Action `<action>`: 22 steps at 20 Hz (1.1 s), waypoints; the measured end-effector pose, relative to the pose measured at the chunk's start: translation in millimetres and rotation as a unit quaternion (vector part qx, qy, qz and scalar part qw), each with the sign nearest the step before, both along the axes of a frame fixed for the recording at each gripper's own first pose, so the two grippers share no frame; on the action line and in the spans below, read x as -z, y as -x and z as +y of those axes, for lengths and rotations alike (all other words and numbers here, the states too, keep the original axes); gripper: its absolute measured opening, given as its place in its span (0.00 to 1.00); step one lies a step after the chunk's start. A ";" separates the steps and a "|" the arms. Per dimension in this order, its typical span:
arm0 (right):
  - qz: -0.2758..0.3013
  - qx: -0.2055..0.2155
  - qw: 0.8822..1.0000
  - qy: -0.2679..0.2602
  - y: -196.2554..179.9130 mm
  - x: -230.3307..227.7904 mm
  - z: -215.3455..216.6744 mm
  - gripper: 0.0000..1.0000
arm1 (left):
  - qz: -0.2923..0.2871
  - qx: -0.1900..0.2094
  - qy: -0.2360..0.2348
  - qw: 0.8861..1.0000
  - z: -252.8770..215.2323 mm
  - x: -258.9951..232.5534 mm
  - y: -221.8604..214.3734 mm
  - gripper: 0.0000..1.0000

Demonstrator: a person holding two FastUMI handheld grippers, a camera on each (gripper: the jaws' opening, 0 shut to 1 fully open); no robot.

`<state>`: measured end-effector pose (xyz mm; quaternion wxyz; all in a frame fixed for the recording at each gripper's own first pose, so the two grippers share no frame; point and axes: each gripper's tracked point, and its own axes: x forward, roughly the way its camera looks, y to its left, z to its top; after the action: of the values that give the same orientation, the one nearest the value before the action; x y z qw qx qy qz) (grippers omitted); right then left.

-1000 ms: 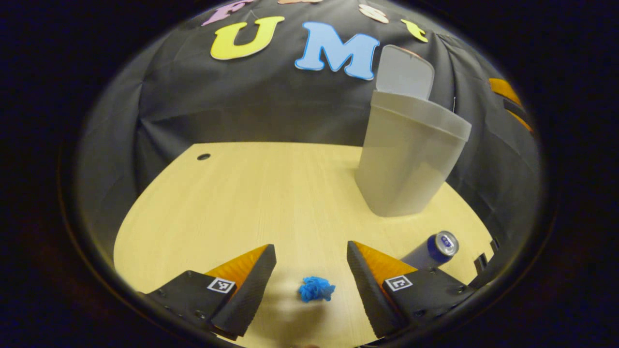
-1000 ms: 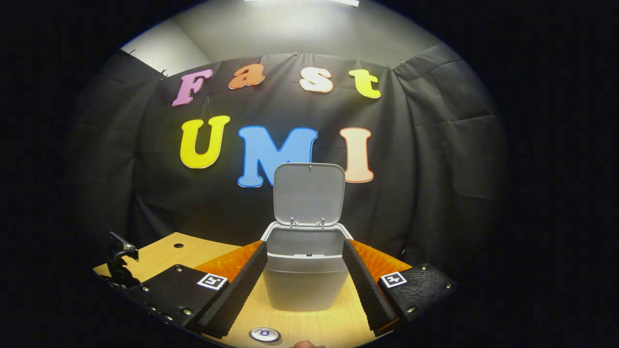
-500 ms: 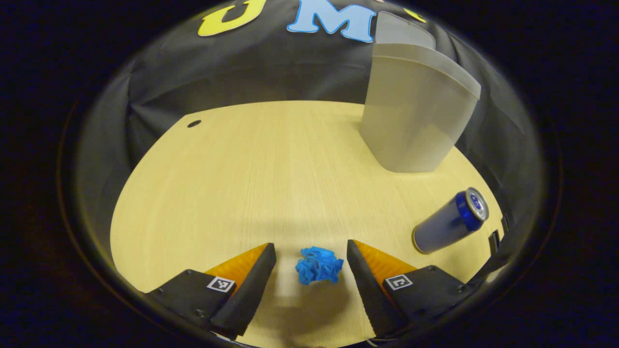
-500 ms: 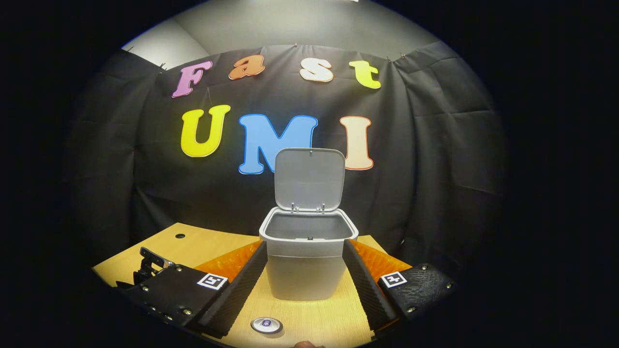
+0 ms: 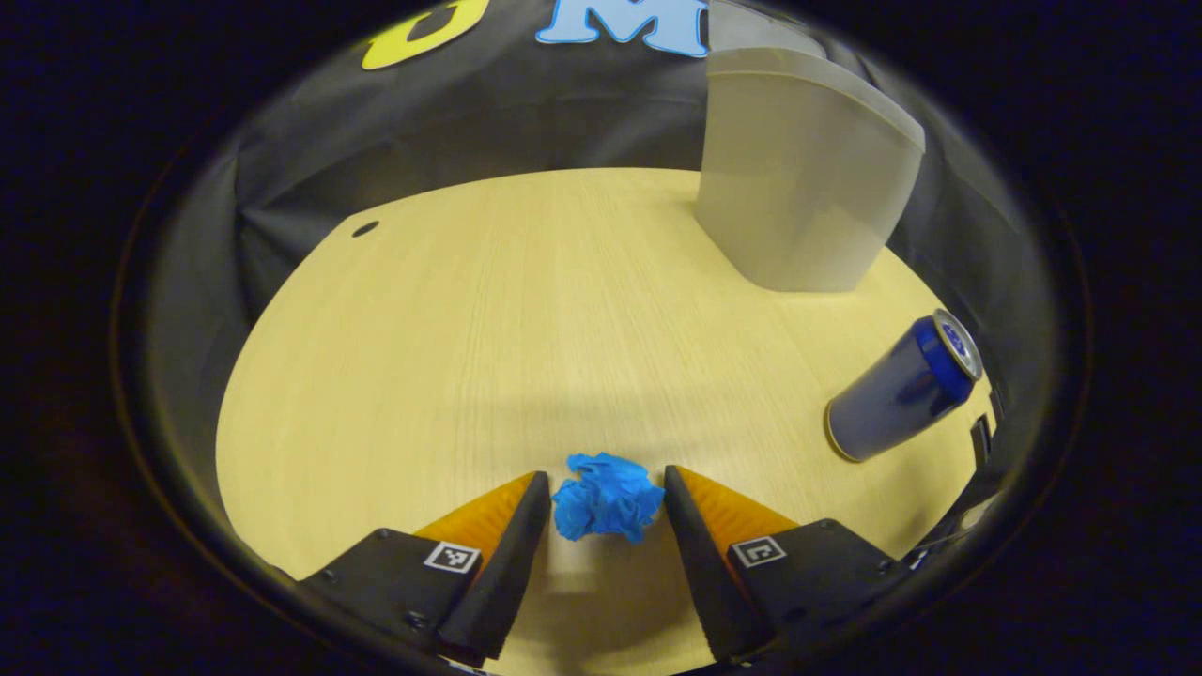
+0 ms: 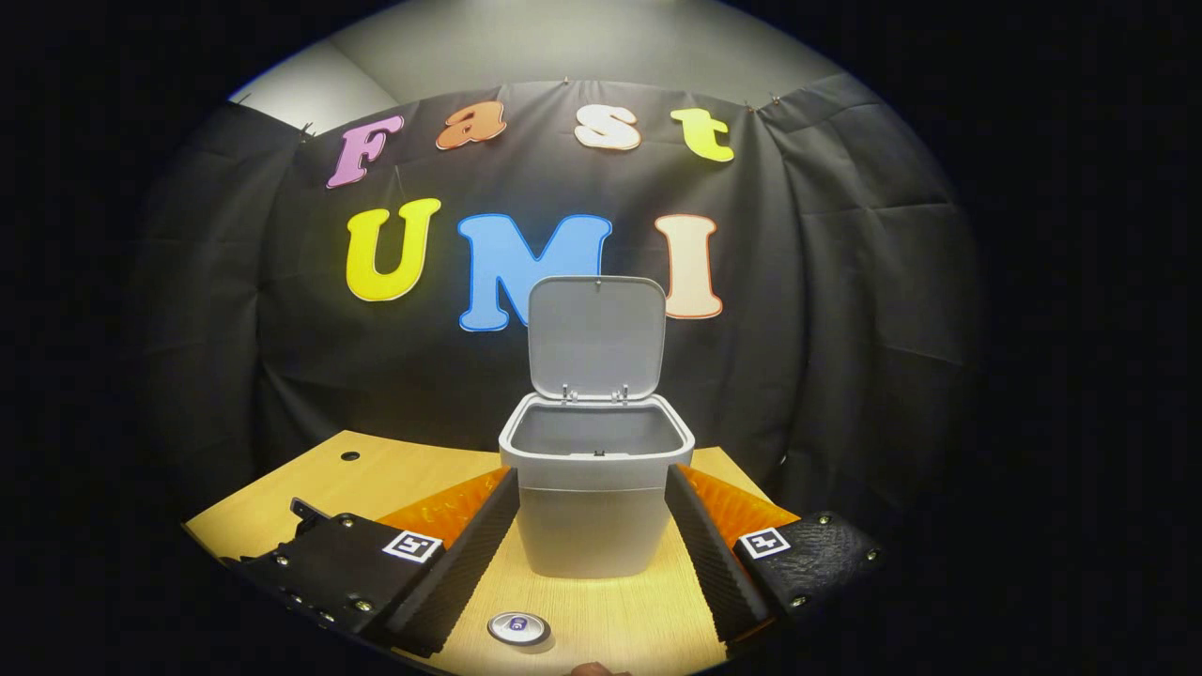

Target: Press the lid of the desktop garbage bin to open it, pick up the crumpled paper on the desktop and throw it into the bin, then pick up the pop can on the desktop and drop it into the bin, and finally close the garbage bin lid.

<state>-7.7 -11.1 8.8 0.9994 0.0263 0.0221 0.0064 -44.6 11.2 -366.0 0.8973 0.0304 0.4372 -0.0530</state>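
The blue crumpled paper [image 5: 608, 496] lies on the wooden table [image 5: 470, 329], right between the tips of my left gripper [image 5: 604, 481]. That gripper is open, with its fingers close on either side of the paper. A blue pop can [image 5: 901, 390] stands to the right of it; its top [image 6: 518, 627] shows low in the right gripper view. The grey bin [image 5: 798, 178] stands at the back right, with its lid [image 6: 597, 333] raised upright. My right gripper [image 6: 592, 474] is open and holds nothing, hovering in front of the bin [image 6: 592, 526].
A small round hole [image 5: 365, 228] marks the table's far left part. The table's curved edge runs along the left and front. Black cloth hangs close behind the bin. Bare wood lies between the paper and the bin.
My left gripper has come down and forward, so the paper now sits between its fingertips, and the fingers have narrowed a little. The right gripper has risen slightly, showing more of the bin's inside.
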 end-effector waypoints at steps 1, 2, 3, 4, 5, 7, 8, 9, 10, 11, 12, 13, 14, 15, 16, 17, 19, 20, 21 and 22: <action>0.003 -0.001 1.000 -0.002 -0.3 1.4 0.4 0.99 | -0.001 -0.001 -0.005 1.000 3.1 0.0 -3.1 0.76; 0.005 -0.002 1.000 -0.004 -0.6 3.9 0.5 0.99 | -0.003 -0.002 -0.008 1.000 6.8 0.2 -7.3 0.74; 0.006 -0.002 1.000 -0.006 -0.8 4.2 0.1 0.99 | -0.004 -0.003 -0.007 1.000 7.7 0.0 -8.7 0.67; 0.007 -0.002 1.000 -0.008 -0.3 5.2 -0.4 0.99 | -0.006 -0.003 -0.009 1.000 8.6 -0.3 -8.5 0.64; 0.006 -0.001 1.000 -0.009 -1.0 5.0 -1.6 0.99 | -0.008 -0.004 -0.007 1.000 9.4 -1.8 -10.5 0.55; 0.006 0.002 1.000 -0.011 -1.8 5.5 -4.4 0.99 | -0.016 -0.006 -0.004 1.000 11.3 -7.3 -17.2 0.50; 0.006 0.003 1.000 -0.012 -1.7 6.1 -5.0 0.99 | -0.017 -0.006 -0.005 1.000 11.9 -11.3 -20.7 0.44; 0.007 0.003 1.000 -0.014 -1.7 6.9 -5.0 0.99 | -0.020 -0.007 -0.002 1.000 11.5 -14.8 -25.2 0.41; 0.008 0.003 1.000 -0.016 -1.4 8.1 -6.0 1.00 | -0.025 -0.009 -0.001 1.000 11.9 -18.8 -31.2 0.36; 0.009 0.003 1.000 -0.017 -1.1 8.2 -6.4 1.00 | -0.024 -0.010 0.002 1.000 10.8 -21.4 -36.9 0.31; 0.009 0.005 1.000 -0.018 -1.3 8.8 -7.1 1.00 | -0.026 -0.010 0.004 1.000 10.3 -25.9 -43.0 0.31; 0.008 0.006 1.000 -0.018 -1.2 8.7 -7.8 0.99 | -0.029 -0.011 0.006 1.000 9.0 -31.4 -49.6 0.31; 0.008 0.007 1.000 -0.017 -0.8 9.3 -9.0 0.99 | -0.032 -0.012 0.008 0.999 7.5 -38.5 -57.3 0.31; 0.007 0.009 1.000 -0.017 -0.5 8.4 -10.5 0.99 | -0.038 -0.011 0.009 0.999 5.7 -47.3 -65.9 0.31; 0.005 0.010 1.000 -0.017 -0.1 7.6 -11.4 0.99 | -0.045 -0.011 0.010 0.999 3.8 -57.4 -75.7 0.29; 0.004 0.011 1.000 -0.018 -0.1 6.6 -12.4 0.99 | -0.052 -0.011 0.011 0.998 1.4 -69.0 -86.8 0.31; 0.001 0.014 1.000 -0.019 -0.4 5.6 -14.8 0.99 | -0.071 -0.013 0.016 0.997 -4.7 -82.6 -77.9 0.31; 0.000 0.016 1.000 -0.019 0.2 5.4 -16.0 0.99 | -0.082 -0.015 0.022 0.996 -5.3 -91.5 -88.3 0.31; -0.002 0.017 1.000 -0.020 0.4 3.8 -17.3 0.99 | -0.094 -0.016 0.027 0.995 -11.3 -108.1 -105.2 0.31; -0.003 0.019 1.000 -0.021 0.8 3.8 -18.3 0.99 | -0.109 -0.017 0.032 0.993 -11.7 -124.7 -113.8 0.31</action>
<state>-8.5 -29.4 5.0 0.9986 0.0473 0.0182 -0.0117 69.2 -0.5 -241.3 0.9408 -0.0003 0.3356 -0.0480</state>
